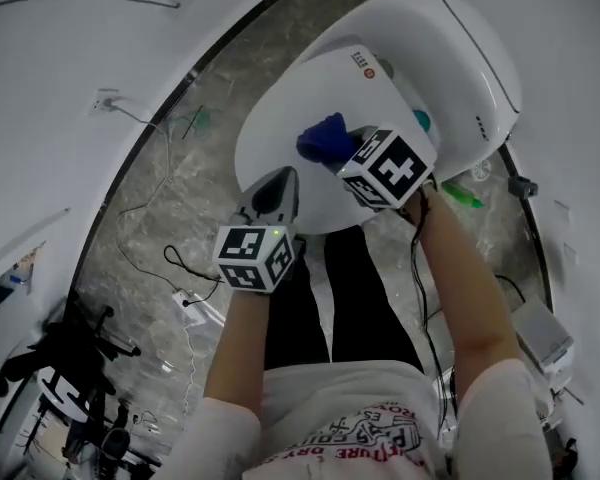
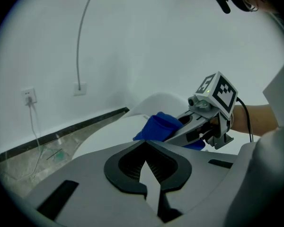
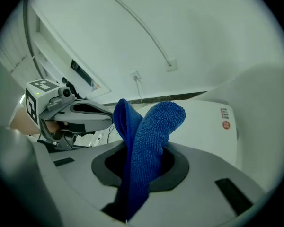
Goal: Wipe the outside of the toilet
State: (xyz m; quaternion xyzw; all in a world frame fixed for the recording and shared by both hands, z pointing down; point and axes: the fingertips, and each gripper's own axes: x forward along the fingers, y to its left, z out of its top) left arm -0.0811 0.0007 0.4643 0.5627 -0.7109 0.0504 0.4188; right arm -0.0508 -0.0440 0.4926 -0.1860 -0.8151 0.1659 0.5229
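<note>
The right gripper (image 3: 128,212) is clamped on a blue cloth (image 3: 151,136) over the closed lid of the toilet (image 1: 280,118). The left gripper (image 2: 152,193) hangs just beside it, jaws together and empty.

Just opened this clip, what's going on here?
A person stands over a white toilet with its lid closed, holding a gripper in each hand. The right gripper has its fingers clamped on a blue microfibre cloth and holds it at the top of the lid. The left gripper hangs beside it near the lid's front edge, with its fingers together and nothing between them.
</note>
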